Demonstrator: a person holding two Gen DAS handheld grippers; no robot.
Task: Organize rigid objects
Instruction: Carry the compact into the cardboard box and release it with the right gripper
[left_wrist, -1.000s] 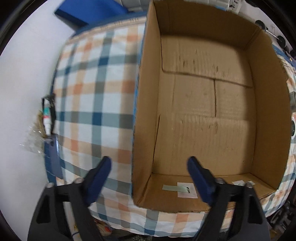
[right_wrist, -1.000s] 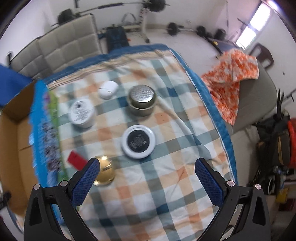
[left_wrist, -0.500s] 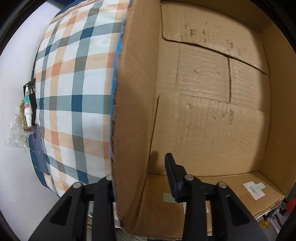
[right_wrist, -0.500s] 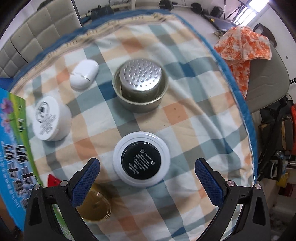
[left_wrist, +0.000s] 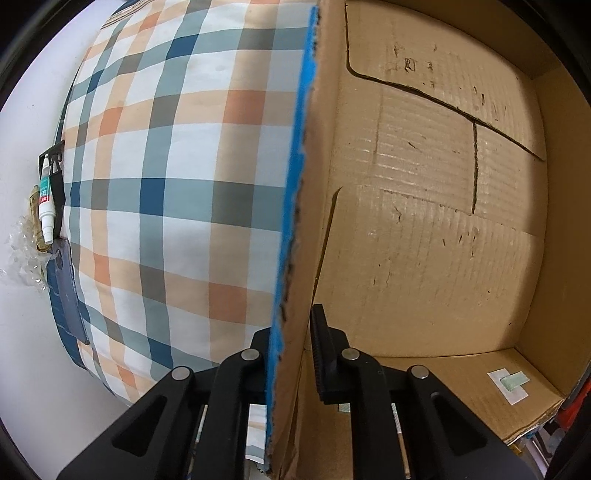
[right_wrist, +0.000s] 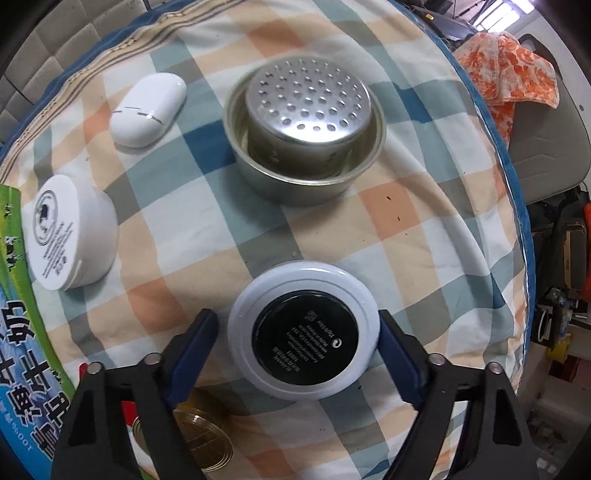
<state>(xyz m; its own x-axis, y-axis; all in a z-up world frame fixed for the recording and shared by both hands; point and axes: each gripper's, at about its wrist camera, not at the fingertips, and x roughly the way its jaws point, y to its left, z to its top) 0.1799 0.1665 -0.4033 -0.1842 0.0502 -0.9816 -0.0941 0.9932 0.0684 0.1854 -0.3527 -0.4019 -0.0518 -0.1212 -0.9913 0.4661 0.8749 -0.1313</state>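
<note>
Left hand-held gripper (left_wrist: 291, 354) clamped on cardboard box (left_wrist: 424, 221) wall; right hand-held gripper (right_wrist: 297, 343) half-open, straddling white round case (right_wrist: 303, 334); strainer (right_wrist: 308, 99) nested in steel bowl (right_wrist: 295, 181).

Round puck (right_wrist: 303, 331) sits between right gripper (right_wrist: 297, 349) jaws; strainer-in-bowl (right_wrist: 306, 131) behind it, tub (right_wrist: 64, 236) left, box (left_wrist: 424, 236) on bed (left_wrist: 177, 177).

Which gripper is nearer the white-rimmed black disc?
Right. The right gripper straddles the disc; the left gripper clamps the cardboard box wall.
</note>
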